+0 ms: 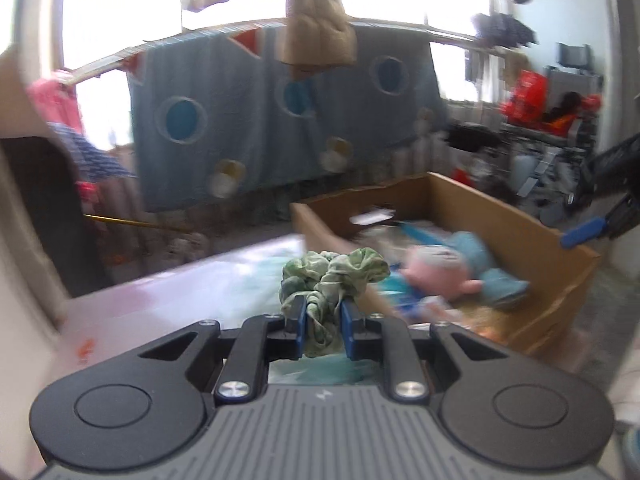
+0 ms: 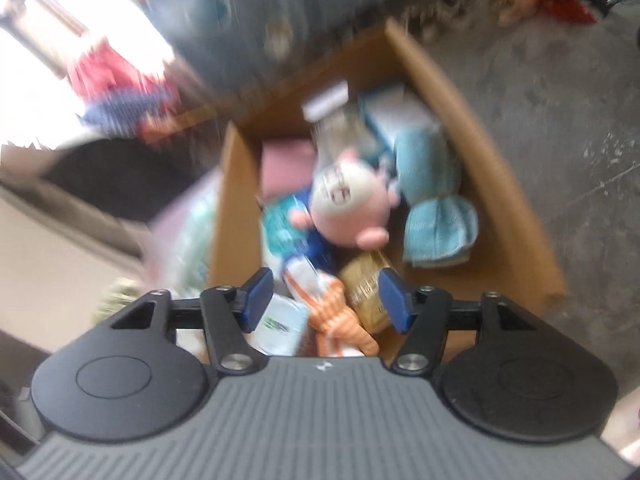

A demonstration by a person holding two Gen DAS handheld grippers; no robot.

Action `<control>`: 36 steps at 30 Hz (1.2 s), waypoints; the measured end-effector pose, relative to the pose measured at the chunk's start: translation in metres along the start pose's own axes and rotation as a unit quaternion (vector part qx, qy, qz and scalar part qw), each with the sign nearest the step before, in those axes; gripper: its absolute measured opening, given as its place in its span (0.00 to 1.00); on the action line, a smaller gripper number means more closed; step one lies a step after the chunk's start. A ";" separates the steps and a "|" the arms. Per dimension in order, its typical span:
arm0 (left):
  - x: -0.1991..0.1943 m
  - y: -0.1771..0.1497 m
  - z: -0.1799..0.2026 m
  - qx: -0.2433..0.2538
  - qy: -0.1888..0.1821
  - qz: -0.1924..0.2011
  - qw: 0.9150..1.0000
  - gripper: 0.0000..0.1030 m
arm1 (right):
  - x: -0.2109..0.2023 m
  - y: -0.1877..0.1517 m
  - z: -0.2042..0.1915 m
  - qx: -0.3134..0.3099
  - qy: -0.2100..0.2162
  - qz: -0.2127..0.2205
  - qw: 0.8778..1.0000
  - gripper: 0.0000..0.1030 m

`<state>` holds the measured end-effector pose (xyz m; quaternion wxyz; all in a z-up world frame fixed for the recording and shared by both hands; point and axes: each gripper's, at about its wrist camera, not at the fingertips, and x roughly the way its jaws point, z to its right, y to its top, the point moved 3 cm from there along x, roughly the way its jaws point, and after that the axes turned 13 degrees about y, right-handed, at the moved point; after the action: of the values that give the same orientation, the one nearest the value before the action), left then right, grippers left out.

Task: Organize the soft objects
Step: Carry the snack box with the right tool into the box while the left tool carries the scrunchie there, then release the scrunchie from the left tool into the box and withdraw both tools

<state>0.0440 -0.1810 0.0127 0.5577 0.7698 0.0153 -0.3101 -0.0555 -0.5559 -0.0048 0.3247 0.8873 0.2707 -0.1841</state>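
Left gripper [image 1: 322,320]: clamping a green scrunchie [image 1: 332,276] between its blue pads, holding it aloft over a pale, glossy tabletop [image 1: 180,300].
Green scrunchie: showing as crumpled, ruffled fabric in mottled pale and darker green, bunching above the fingertips, with a fold hanging down between them.
Cardboard box [image 1: 576,264]: sitting open-topped just right of the scrunchie in the left wrist view, against the table edge.
Pink plush [image 1: 440,268]: lying on its side inside the box, wearing a light blue outfit; possibly a pig toy, blurring too much for certainty.
Right gripper [image 2: 326,296]: hovering over the near end of the box with jaws standing apart, pressing on nothing.
Orange striped soft toy [image 2: 340,320]: lying in the box below the gap between the right fingers, not touching either pad.
Light blue folded cloth [image 2: 436,200]: resting in the box right of the plush.
Tan knitted item [image 2: 366,288]: sitting beside the orange toy, near the right pad.
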 end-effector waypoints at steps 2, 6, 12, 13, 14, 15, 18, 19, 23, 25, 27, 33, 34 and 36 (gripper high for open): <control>0.012 0.008 0.025 0.019 -0.036 -0.025 0.999 0.19 | -0.030 -0.008 -0.002 0.006 0.007 0.039 0.999 0.69; 0.038 0.016 0.080 0.046 -0.092 -0.066 0.993 0.19 | -0.069 -0.035 0.005 0.018 0.002 0.099 0.995 0.70; 0.076 0.036 0.142 0.033 -0.168 -0.120 0.978 0.19 | -0.109 -0.074 0.031 0.058 0.008 0.181 0.982 0.70; 0.083 0.039 0.152 0.031 -0.177 -0.127 0.975 0.19 | -0.113 -0.079 0.035 0.061 0.006 0.190 0.980 0.70; 0.090 0.041 0.161 0.025 -0.184 -0.134 0.973 0.19 | -0.115 -0.083 0.040 0.065 0.003 0.197 0.978 0.70; 0.096 0.043 0.169 0.020 -0.190 -0.141 0.971 0.21 | -0.117 -0.088 0.045 0.069 0.000 0.204 0.977 0.71; 0.112 0.042 0.193 0.013 -0.207 -0.154 0.966 0.36 | -0.120 -0.104 0.063 0.091 -0.008 0.218 0.972 0.71; 0.116 0.039 0.198 0.008 -0.210 -0.158 0.965 0.46 | -0.120 -0.110 0.070 0.101 -0.009 0.219 0.970 0.72; 0.120 0.028 0.195 -0.025 -0.212 -0.178 0.961 0.62 | -0.115 -0.126 0.093 0.131 -0.017 0.208 0.969 0.72; 0.113 0.027 0.184 -0.035 -0.210 -0.177 0.961 0.66 | -0.114 -0.130 0.095 0.127 -0.020 0.206 0.970 0.72; 0.102 0.029 0.168 -0.043 -0.199 -0.167 0.965 0.71 | -0.113 -0.129 0.093 0.114 -0.021 0.205 0.972 0.72; 0.053 0.025 0.096 -0.062 -0.113 -0.140 0.982 0.92 | -0.102 -0.129 0.056 0.031 -0.018 0.185 0.982 0.84; 0.045 0.021 0.084 -0.064 -0.089 -0.140 0.984 0.95 | -0.097 -0.129 0.048 0.014 -0.020 0.178 0.984 0.88; 0.031 0.011 0.061 -0.068 -0.040 -0.143 0.987 0.97 | -0.086 -0.129 0.030 -0.022 -0.023 0.162 0.986 0.94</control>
<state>0.0446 -0.2478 -0.0048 0.5583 0.7070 0.1239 -0.4159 -0.2051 -0.5250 -0.0445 0.3759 0.9077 0.1197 -0.1432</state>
